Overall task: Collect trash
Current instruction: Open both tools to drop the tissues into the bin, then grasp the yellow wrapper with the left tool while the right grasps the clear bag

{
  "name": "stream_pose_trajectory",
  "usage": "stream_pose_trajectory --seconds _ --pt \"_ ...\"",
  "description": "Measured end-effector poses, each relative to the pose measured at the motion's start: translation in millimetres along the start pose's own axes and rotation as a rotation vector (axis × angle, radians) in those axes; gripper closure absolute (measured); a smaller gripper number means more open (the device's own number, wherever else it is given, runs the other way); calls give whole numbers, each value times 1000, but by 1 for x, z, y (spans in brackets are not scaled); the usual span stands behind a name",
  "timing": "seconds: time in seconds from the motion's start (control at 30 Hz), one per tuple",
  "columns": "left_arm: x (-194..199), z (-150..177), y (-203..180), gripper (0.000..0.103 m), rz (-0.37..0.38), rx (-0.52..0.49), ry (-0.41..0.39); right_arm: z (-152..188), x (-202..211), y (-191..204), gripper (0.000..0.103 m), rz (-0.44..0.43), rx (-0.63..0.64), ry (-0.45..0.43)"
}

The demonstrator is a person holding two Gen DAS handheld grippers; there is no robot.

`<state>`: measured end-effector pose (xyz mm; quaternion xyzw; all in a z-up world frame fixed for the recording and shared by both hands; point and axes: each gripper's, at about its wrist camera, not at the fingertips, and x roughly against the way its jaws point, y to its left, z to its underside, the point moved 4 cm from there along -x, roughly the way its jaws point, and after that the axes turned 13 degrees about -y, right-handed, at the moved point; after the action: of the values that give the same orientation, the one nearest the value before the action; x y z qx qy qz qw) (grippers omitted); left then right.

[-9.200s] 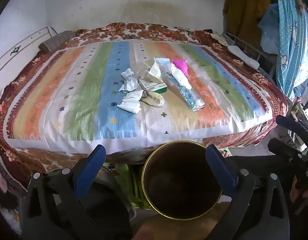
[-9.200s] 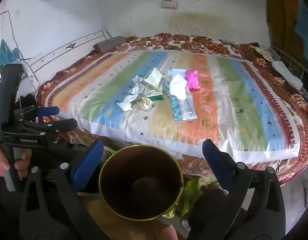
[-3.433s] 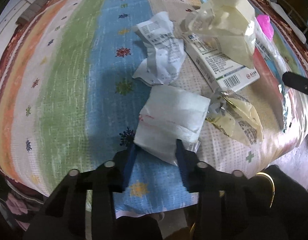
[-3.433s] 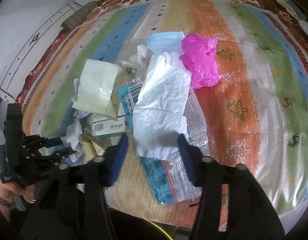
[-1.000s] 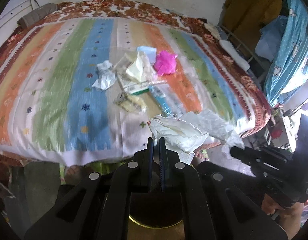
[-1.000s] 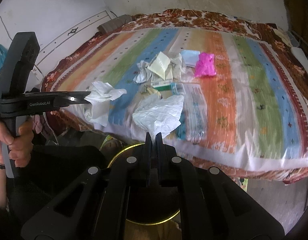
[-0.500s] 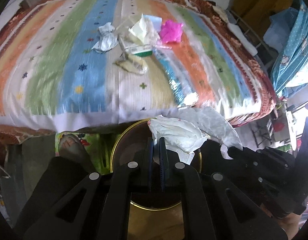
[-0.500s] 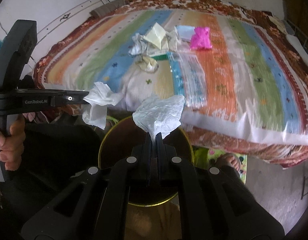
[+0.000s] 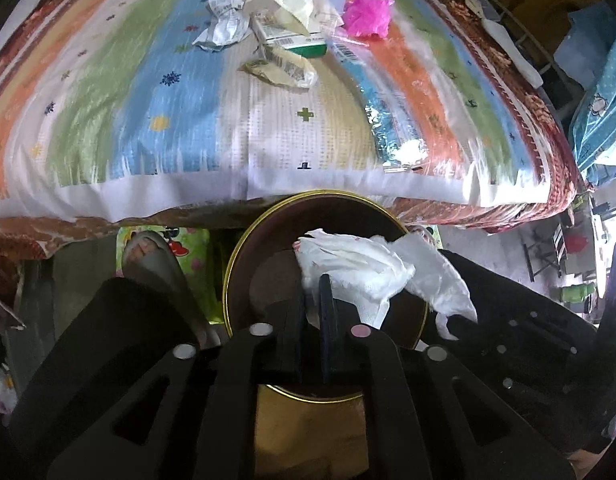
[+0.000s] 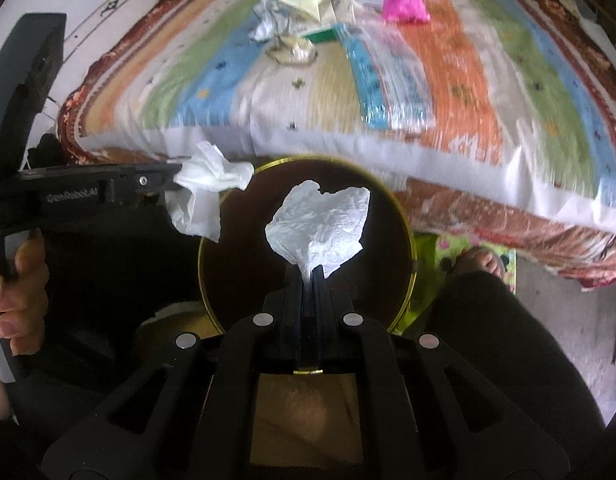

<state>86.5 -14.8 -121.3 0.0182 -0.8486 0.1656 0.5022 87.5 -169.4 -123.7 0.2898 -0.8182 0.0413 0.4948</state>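
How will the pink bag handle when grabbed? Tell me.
The pink bag is crumpled thin film, so probably floppy and very light. It will likely squash flat in a pinch and may slip. Lying loose on the bed, it should slide rather than roll.
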Motion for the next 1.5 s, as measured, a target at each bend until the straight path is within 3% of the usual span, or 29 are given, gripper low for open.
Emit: stream_pose_trajectory --seconds 0.03,0.07,0.1,0.13,0.5,0.67,0.97,1.13,1.3,1.5 --pt "-1 -1 2 78 2 14 3 0 -1 -1 95 6 -8 3" --pt "-1 -2 4 60 3 28 3 0 -2 -3 79 6 -19 7" --pt "-1 -3 6 55 1 35 -2 0 -2 -4 64 0 -34 7" --pt "0 -5 8 55 -6 42 -8 -1 -1 -6 61 -4 -41 2" --pt "19 -27 28 44 -16 130 -94 -16 3 -10 55 -29 -75 -46" --pt "26 -40 38 36 -96 123 -158 -31 11 -5 46 -3 -10 -111" --pt "39 -65 53 24 -115 179 -237 -59 21 -3 37 7 45 -183" --pt "43 -70 51 22 -120 151 -259 -70 27 -8 31 24 59 -217" --pt "37 -80 47 11 -103 140 -248 -82 26 -12 23 36 54 -225" --pt "35 -88 42 7 -135 78 -248 -101 20 -19 12 63 51 -236"
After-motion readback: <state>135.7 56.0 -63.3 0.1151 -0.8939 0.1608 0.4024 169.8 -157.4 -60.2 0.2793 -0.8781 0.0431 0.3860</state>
